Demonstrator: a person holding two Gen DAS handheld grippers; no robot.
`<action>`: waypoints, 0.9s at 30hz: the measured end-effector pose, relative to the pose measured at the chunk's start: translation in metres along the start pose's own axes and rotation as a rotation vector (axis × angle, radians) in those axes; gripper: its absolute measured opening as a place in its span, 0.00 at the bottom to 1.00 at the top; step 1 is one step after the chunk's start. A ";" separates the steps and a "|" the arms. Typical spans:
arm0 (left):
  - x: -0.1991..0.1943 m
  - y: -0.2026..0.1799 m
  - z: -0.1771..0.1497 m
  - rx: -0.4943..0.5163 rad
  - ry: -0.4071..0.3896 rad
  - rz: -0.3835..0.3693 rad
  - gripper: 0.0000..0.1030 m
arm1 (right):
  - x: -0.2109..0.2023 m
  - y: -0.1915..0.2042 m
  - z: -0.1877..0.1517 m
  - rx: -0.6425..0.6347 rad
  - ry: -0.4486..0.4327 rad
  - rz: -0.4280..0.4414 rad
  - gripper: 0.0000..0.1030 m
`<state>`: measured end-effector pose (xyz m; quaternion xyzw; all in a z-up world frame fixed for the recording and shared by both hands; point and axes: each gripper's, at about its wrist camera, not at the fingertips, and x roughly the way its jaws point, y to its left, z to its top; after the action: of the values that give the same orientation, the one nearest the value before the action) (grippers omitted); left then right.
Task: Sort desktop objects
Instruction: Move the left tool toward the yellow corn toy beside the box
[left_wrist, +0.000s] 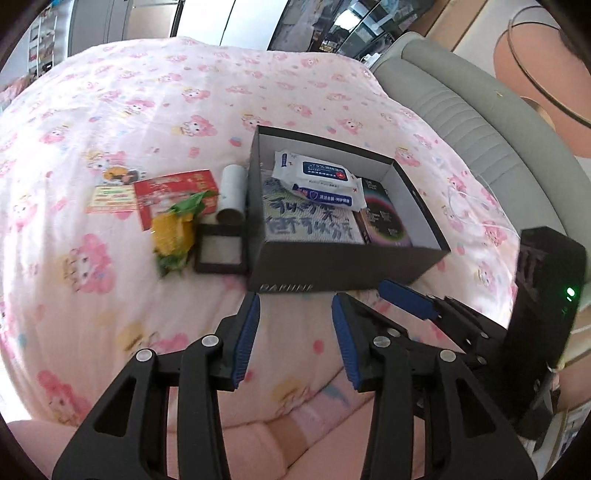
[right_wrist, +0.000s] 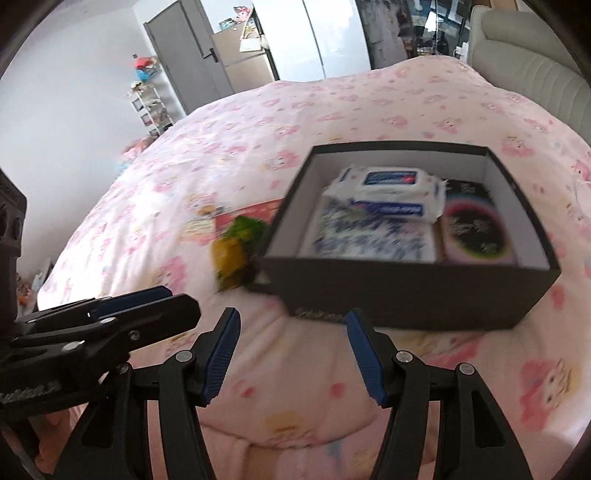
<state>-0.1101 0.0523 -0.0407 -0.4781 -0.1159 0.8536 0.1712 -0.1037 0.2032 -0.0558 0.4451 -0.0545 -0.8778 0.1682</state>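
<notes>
Box (left_wrist: 343, 266), dark cardboard with the top off, sits center-right of the left wrist view on my pink cartoon-print bedspread (left_wrist: 129, 110). Inside it: a white wipes pack (left_wrist: 317, 181) leaning on the back wall, a blue-and-white printed pack (left_wrist: 310, 221) under it, a black packet (left_wrist: 384, 218) at the right side. Just left of the box, outside: a cardboard tube (left_wrist: 232, 194) touching the wall, a small black-framed square (left_wrist: 221, 249) below it, a yellow-green wrapper (left_wrist: 175, 229), a red carton (left_wrist: 173, 194) further left. My left gripper (left_wrist: 295, 332) is at bottom center, jaws apart, nothing between them. My right gripper (right_wrist: 291, 354) is bottom center in its own view, jaws apart too, empty, just short of the box's near wall. Grey padded headboard (left_wrist: 461, 110) upper right.
</notes>
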 end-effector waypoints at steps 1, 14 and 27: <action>-0.006 0.002 -0.004 0.004 -0.006 0.001 0.40 | -0.001 0.006 -0.003 -0.009 0.000 0.001 0.56; -0.048 0.039 -0.041 -0.039 -0.059 -0.011 0.40 | 0.001 0.072 -0.020 -0.121 0.017 -0.024 0.56; -0.057 0.071 -0.056 -0.063 -0.076 0.002 0.40 | 0.013 0.104 -0.027 -0.163 0.049 -0.059 0.56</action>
<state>-0.0469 -0.0333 -0.0508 -0.4506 -0.1486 0.8673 0.1507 -0.0635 0.1021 -0.0567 0.4525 0.0343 -0.8729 0.1793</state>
